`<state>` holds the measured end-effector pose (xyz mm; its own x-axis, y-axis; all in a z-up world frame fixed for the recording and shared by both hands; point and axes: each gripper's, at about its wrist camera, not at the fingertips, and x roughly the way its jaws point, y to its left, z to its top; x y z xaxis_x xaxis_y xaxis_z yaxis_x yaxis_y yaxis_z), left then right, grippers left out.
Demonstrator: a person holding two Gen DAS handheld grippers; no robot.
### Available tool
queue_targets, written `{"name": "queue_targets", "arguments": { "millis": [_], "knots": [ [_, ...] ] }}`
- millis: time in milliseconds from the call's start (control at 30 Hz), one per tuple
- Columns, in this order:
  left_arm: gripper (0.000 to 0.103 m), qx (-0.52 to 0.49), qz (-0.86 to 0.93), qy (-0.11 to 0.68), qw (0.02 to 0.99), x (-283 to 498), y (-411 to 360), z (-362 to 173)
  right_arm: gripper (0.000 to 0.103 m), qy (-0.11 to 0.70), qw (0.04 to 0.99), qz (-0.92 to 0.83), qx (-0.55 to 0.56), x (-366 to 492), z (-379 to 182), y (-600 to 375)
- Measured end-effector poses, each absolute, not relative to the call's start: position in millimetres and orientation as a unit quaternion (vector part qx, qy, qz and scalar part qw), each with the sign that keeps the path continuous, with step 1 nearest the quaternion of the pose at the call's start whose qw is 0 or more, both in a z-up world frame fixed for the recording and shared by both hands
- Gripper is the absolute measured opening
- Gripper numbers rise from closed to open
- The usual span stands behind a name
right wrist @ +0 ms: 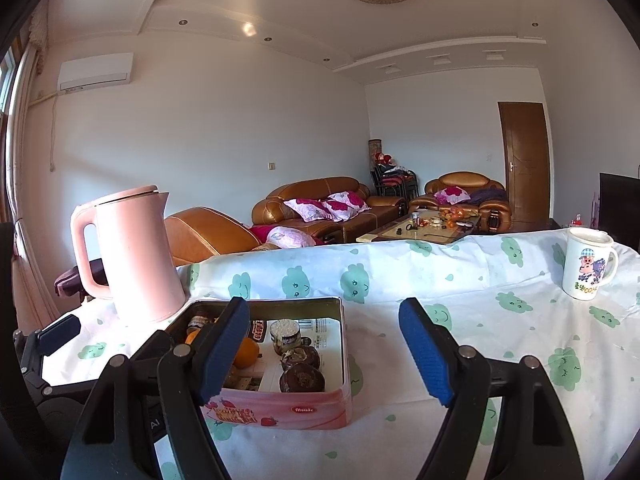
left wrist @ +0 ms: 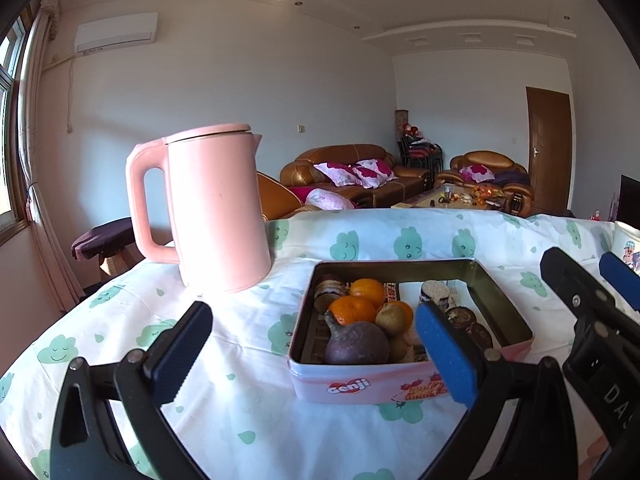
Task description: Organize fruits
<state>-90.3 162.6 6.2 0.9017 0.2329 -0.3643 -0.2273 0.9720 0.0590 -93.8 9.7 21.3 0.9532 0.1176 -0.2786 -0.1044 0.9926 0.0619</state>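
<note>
A pink tin box (left wrist: 352, 388) sits on the table, also in the right wrist view (right wrist: 304, 410). It holds two oranges (left wrist: 354, 308), a purple fruit (left wrist: 356, 346), a brownish kiwi (left wrist: 391, 318) and several small cakes (right wrist: 302, 376). My left gripper (left wrist: 316, 356) is open and empty, just in front of the box. My right gripper (right wrist: 324, 354) is open and empty, with its left finger over the box and the right one beside it. The right gripper also shows at the right edge of the left wrist view (left wrist: 584, 284).
A tall pink kettle (left wrist: 212, 208) stands left of the box, behind it (right wrist: 132, 256). A white cartoon mug (right wrist: 588, 262) stands at the far right. A white cloth with green clouds (right wrist: 460, 320) covers the table. Sofas stand beyond the far edge.
</note>
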Motion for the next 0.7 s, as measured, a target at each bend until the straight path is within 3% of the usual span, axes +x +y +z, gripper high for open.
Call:
{"name": "queue_targets", "arguments": {
  "millis": [700],
  "knots": [
    [0.103,0.009,0.12,0.189,0.975,-91.1,160.4,5.4,0.079,0.144,0.988,0.053,0.017,-96.7,20.6,11.6]
  ]
}}
